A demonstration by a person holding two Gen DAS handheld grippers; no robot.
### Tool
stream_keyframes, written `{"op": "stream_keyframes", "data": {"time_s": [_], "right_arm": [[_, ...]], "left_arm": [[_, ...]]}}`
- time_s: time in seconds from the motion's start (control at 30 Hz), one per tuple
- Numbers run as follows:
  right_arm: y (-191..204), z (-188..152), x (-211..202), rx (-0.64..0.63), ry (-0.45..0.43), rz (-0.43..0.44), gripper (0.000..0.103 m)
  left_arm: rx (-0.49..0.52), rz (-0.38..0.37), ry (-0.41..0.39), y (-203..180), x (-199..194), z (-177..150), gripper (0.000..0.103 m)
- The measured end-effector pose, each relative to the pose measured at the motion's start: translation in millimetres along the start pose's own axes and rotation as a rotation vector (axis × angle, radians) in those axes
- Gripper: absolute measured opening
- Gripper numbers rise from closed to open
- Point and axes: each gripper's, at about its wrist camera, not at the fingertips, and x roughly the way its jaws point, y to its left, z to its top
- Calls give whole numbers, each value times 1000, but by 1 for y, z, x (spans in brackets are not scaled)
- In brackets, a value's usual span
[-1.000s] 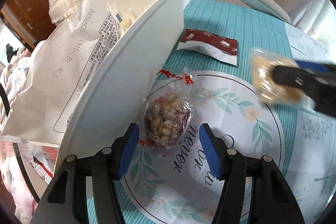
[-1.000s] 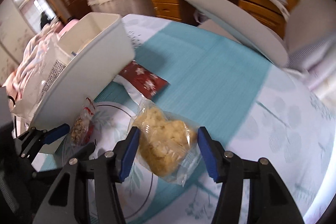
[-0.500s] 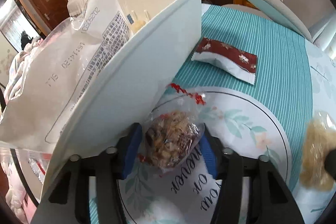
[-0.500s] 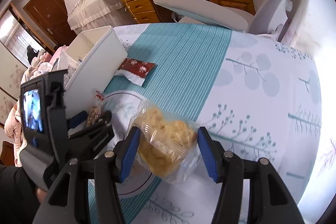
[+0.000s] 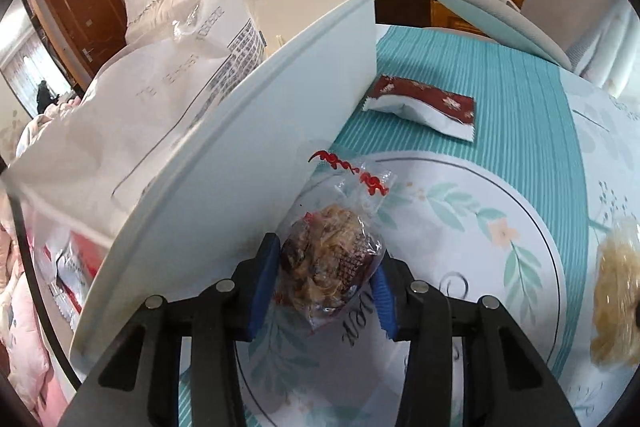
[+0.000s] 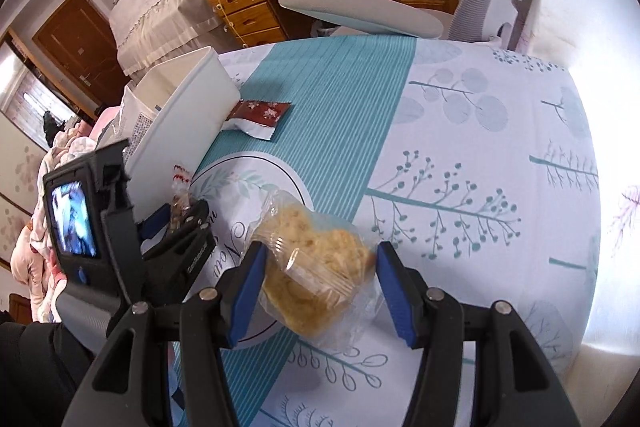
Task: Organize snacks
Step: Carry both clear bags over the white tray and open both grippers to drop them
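Closing in, our left gripper (image 5: 325, 281) has just squeezed its pads onto the brown snack bag (image 5: 326, 263), whose long axis runs away from us. Our right gripper (image 6: 318, 289) holds the yellow snack bag (image 6: 316, 267). Beyond and left, touching the brown bag, stands the white bin (image 5: 256, 131), nearer our left.

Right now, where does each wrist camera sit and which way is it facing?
Left wrist: on the left gripper, angled down at the brown snack bag its just-closing pads squeeze beside the white bin.
Right wrist: on the right gripper, looking down across the tablecloth at its yellow snack bag; a dark sleeve shows.
Shared: bin, both bags, red packet.
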Motion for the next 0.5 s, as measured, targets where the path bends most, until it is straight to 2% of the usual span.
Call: {"op": "stream_keyframes", "data": {"time_s": [0.1, 0.27, 0.5], "right_arm": [[2, -1, -2, 11, -6, -3, 56], [7, -2, -6, 30, -17, 3, 56], [16, -5, -12, 129, -5, 10, 57]], "left_arm": [[-7, -39, 2, 4, -3, 1, 42], [-1, -98, 61, 13, -11, 0, 42], [85, -179, 77, 18, -54, -13, 42]]}}
